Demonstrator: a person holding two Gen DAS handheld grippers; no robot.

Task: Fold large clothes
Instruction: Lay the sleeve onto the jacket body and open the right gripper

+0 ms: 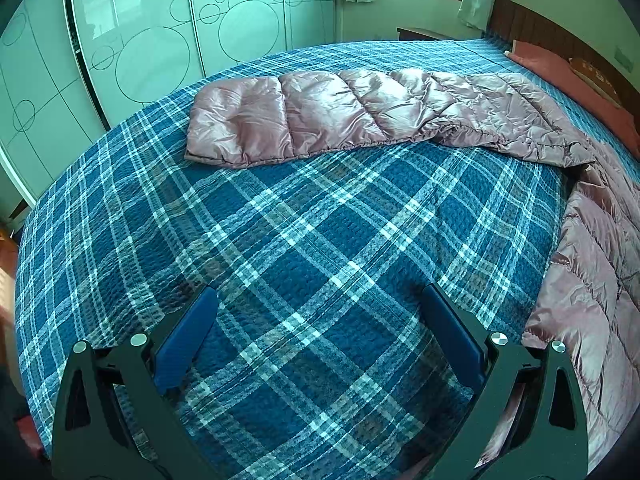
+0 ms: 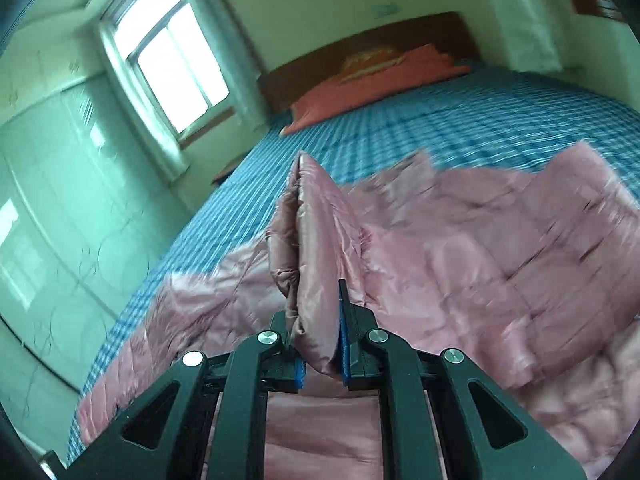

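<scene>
Pink and shiny, the puffy coat [image 1: 360,112] lies spread on the bed [image 1: 300,240], which has a blue checked cover. One long sleeve of the coat stretches flat across the far part of the bed, running from side to side, with its cuff end pointing toward the wardrobe side. The rest of the coat sits by the right edge of the bed. The left claw [image 1: 320,336] is wide apart and holds nothing; it hangs over bare cover, and the sleeve is well ahead of it, lying crosswise to the way it points. The right claw [image 2: 320,320] is squeezed tight on a thick bunch of the coat [image 2: 460,260], which stands up between its blue pads [image 2: 343,344], while the rest of the coat lies below it on the bed. The right view is blurry, so I cannot tell which part of the coat is pinched. I think the left claw is the nearer one to the long sleeve, so it should go forward and take it near the cuff.
</scene>
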